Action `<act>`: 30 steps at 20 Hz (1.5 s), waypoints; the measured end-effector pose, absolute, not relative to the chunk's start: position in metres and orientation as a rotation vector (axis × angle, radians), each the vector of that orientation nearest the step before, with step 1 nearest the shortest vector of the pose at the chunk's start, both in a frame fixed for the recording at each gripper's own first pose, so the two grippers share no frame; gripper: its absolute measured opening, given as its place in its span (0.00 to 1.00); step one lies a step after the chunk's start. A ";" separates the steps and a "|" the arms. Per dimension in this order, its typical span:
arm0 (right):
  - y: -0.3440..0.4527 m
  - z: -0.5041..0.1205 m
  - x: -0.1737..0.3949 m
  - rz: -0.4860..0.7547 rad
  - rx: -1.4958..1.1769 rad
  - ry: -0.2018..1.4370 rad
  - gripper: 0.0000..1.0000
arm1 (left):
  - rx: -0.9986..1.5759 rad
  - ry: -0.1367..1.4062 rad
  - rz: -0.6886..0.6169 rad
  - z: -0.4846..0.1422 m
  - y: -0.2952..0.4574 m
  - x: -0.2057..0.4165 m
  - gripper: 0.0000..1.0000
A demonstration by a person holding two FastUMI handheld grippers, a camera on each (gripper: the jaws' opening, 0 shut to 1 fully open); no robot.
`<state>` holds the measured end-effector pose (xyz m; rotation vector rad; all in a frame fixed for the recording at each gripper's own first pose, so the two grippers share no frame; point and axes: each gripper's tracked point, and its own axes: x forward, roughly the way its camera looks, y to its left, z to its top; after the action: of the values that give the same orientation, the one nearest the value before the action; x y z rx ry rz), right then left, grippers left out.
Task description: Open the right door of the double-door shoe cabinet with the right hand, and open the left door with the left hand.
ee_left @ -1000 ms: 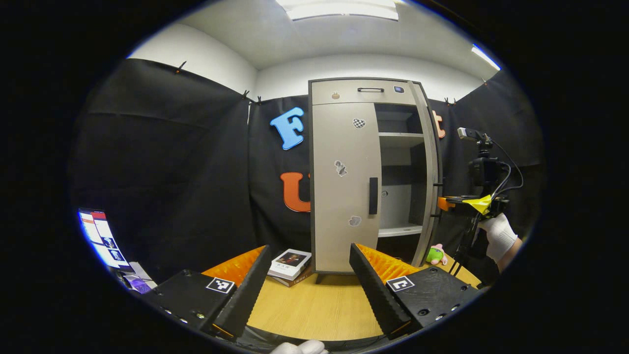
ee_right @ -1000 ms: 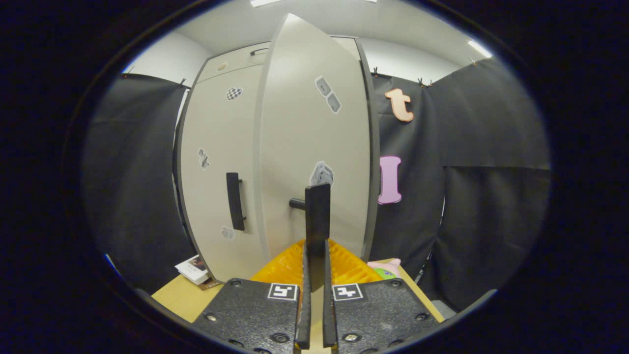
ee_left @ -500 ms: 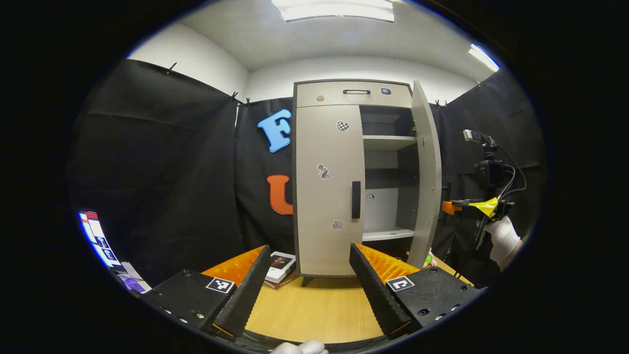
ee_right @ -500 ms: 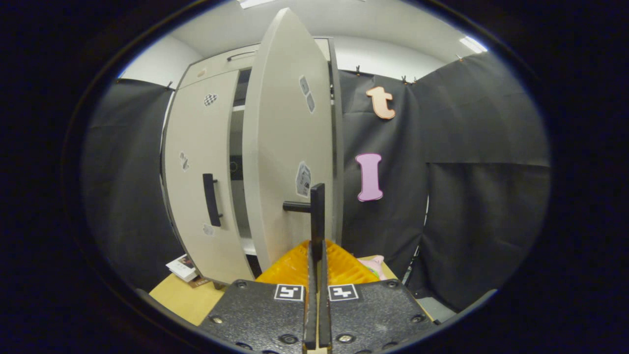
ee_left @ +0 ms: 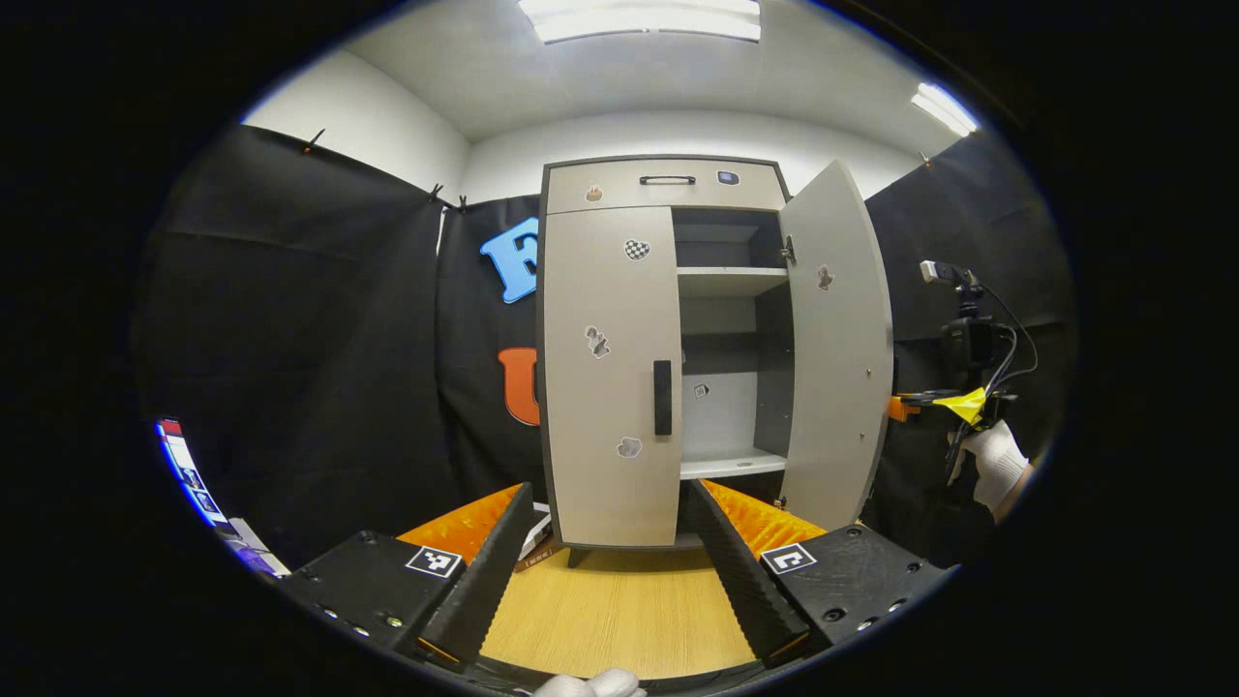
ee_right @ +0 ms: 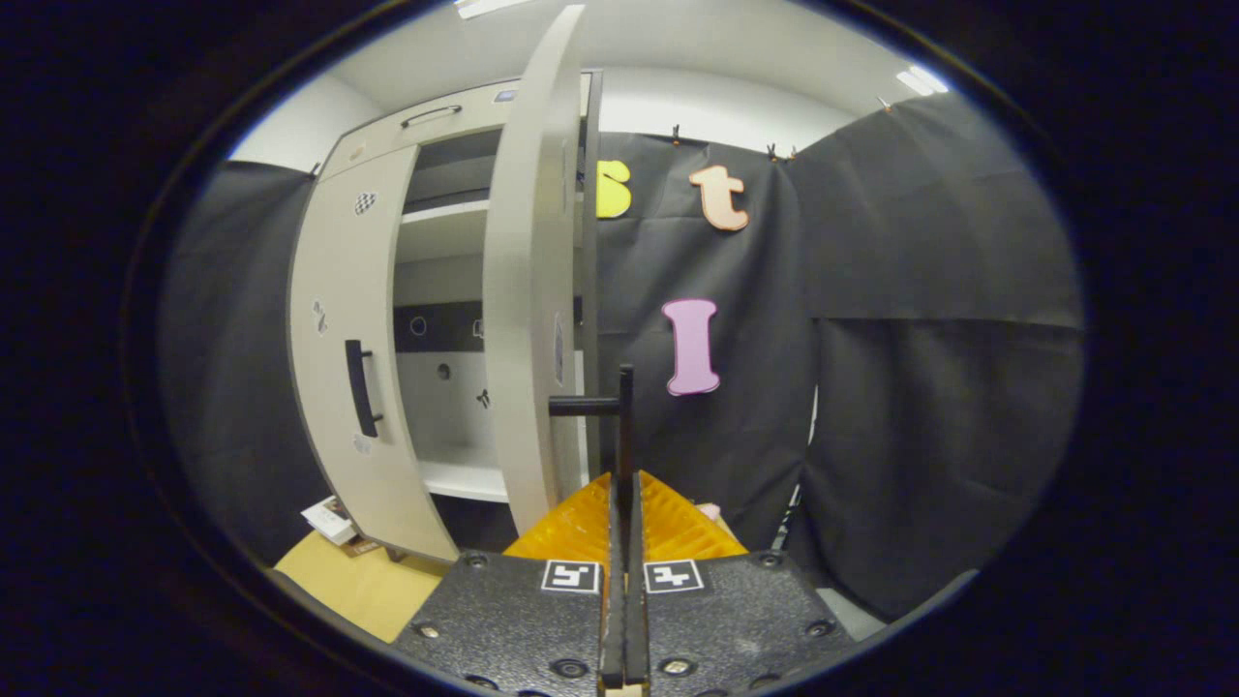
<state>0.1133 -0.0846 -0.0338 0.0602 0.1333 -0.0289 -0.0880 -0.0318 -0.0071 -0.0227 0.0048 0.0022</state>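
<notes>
Straight ahead in the left gripper view, the closed grey left door's upright black bar handle stands centre frame beyond the empty, wide-open left gripper. Right gripper view: the right gripper, apparently clamped on the swung-open grey right door's black handle, sits low centre.

The right door has swung much wider open, drawn by the right tool
</notes>
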 end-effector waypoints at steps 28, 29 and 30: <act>-0.006 -0.009 -0.020 -0.017 0.014 0.028 1.00 | -0.003 0.040 -0.016 -0.030 0.034 -0.043 0.96; 0.001 -0.015 -0.025 -0.011 0.010 0.033 1.00 | -0.002 0.040 -0.016 -0.031 0.033 -0.039 0.96; 0.008 -0.018 -0.031 -0.003 0.010 0.030 1.00 | -0.004 0.044 -0.019 -0.033 0.033 -0.034 0.96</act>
<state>-0.0306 0.0078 -0.0176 0.0095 0.0299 -0.0034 -0.0343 0.0330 -0.0327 -0.0044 0.0437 -0.0185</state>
